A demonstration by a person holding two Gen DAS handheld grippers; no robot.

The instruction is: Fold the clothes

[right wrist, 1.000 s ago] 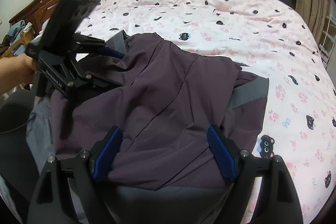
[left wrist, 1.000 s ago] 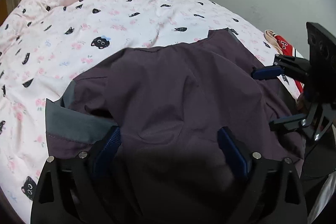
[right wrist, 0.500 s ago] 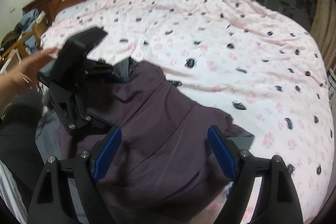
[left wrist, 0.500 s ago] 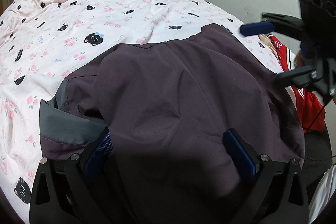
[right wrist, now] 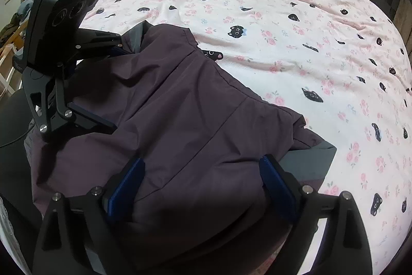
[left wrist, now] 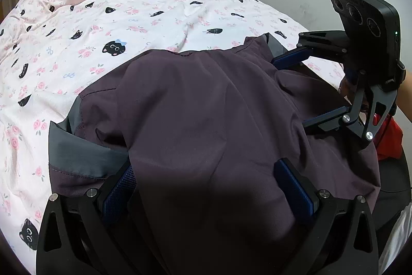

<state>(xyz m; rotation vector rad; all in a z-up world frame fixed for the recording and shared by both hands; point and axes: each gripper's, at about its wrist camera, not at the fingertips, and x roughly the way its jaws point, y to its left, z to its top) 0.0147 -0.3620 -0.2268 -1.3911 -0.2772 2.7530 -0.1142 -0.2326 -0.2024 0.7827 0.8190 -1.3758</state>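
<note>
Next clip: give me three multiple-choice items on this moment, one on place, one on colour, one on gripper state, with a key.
1. Where does the garment lie?
A. on the bedspread
B. on a chair
C. on the floor

2. What colour are the garment's trim panels?
A. red
B. grey
C. white

3. How do the fingers of the left gripper and right gripper stand?
A. both wide apart
B. both shut
C. one shut

Key: 1 A, cat-print spread shows around it; 2 B, grey band at its edge; 3 A, cloth sits between spread blue pads.
</note>
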